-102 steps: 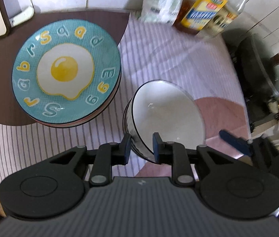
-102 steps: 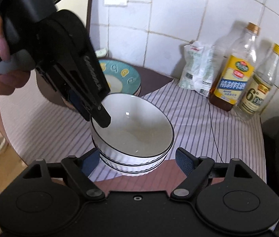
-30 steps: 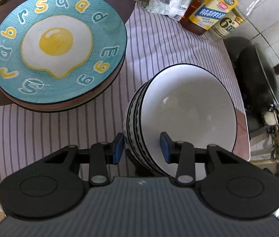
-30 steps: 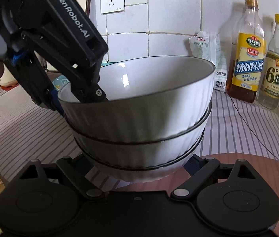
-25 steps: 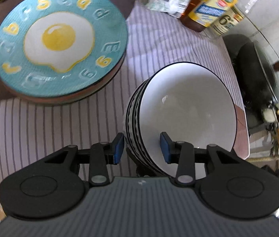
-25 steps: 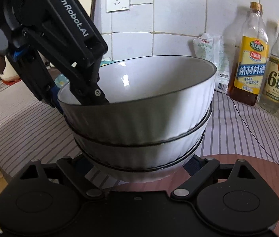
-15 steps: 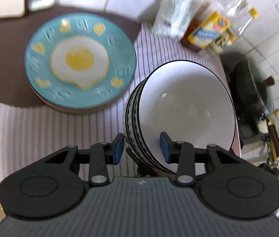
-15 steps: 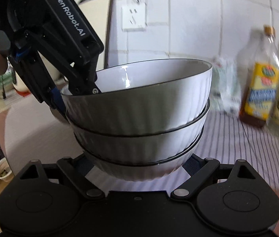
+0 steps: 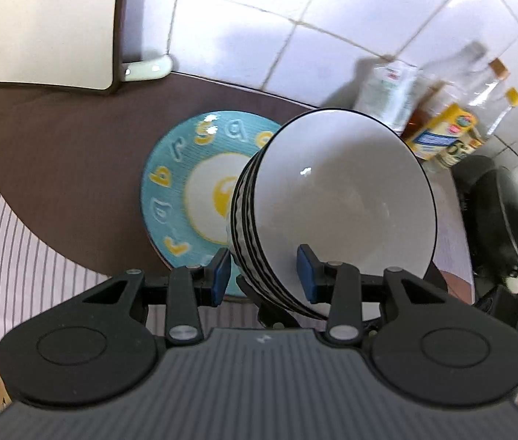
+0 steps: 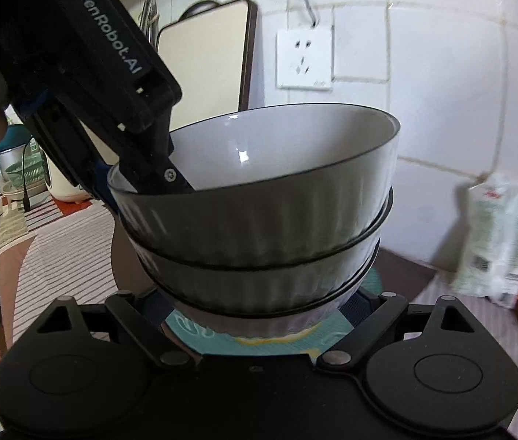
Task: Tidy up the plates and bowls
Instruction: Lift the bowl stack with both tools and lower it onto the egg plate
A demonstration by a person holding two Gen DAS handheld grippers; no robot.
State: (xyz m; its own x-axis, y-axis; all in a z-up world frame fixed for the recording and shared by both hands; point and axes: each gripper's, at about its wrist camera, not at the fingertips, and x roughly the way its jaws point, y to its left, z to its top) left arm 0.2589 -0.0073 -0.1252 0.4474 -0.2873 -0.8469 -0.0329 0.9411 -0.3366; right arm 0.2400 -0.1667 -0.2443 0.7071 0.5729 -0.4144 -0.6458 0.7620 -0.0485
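A white tiled wall (image 10: 423,73) backs the counter, with a white wall socket (image 10: 304,57) on it and a pale cutting board (image 9: 44,24) leaning upright against it. The counter carries a striped tablecloth (image 9: 13,234) and a dark brown mat (image 9: 68,146). At the far right of the left wrist view sits a black wok with a lid (image 9: 500,216).

On the brown mat lies a teal plate with a fried-egg picture (image 9: 182,190), ringed with raised letters; whether more plates lie under it cannot be told. Above it, clear of the plate, hangs a stack of three white ribbed bowls (image 10: 259,227), nested and slightly tilted; the top bowl holds nothing but a gripper finger.

Against the wall stand a white plastic bag (image 10: 497,242) and, beside it, oil and vinegar bottles (image 9: 449,135), blurred.

The left gripper (image 9: 262,269) clamps the stack's rim, one blue pad inside the top bowl and one outside the walls. The right gripper (image 10: 259,311) has its fingers spread wide around the bottom bowl's base, pressed to either side of it.
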